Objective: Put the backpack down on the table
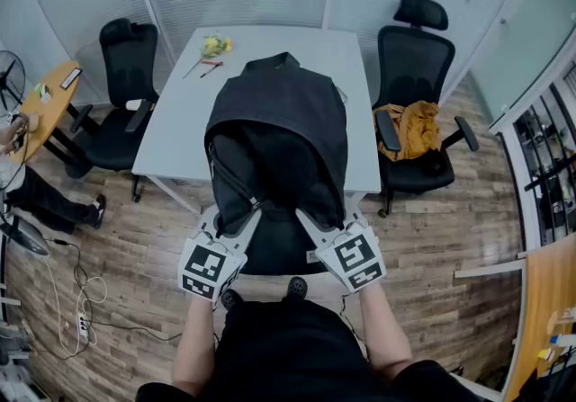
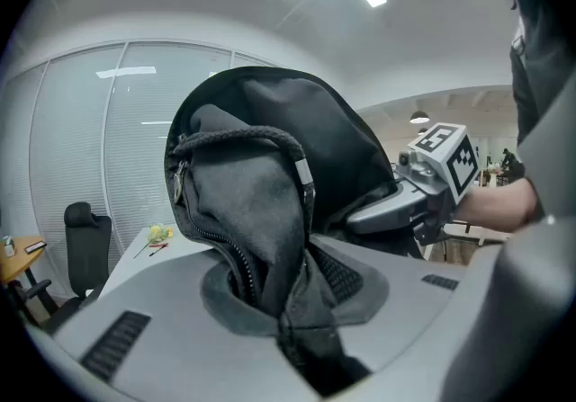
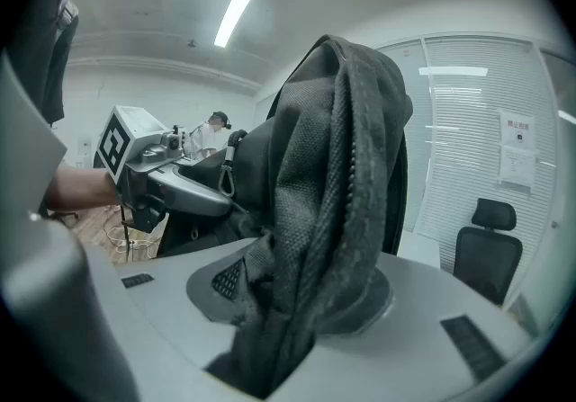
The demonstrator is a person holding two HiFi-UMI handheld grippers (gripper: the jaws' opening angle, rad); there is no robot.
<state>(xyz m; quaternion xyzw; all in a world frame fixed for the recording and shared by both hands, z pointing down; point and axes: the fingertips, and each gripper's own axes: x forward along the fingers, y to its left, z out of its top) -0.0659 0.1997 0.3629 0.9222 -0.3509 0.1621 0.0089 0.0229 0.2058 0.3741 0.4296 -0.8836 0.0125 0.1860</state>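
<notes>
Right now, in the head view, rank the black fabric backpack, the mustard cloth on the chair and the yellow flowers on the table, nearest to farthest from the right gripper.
1. Black fabric backpack, pinched in the fingers of the right gripper, centre.
2. Mustard cloth, on the black chair at right.
3. Yellow flowers, at the far left corner of the table.

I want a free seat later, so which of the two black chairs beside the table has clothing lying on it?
The chair right of the table: a mustard-yellow garment lies heaped on its seat. The left chair has no garment on it.
</notes>
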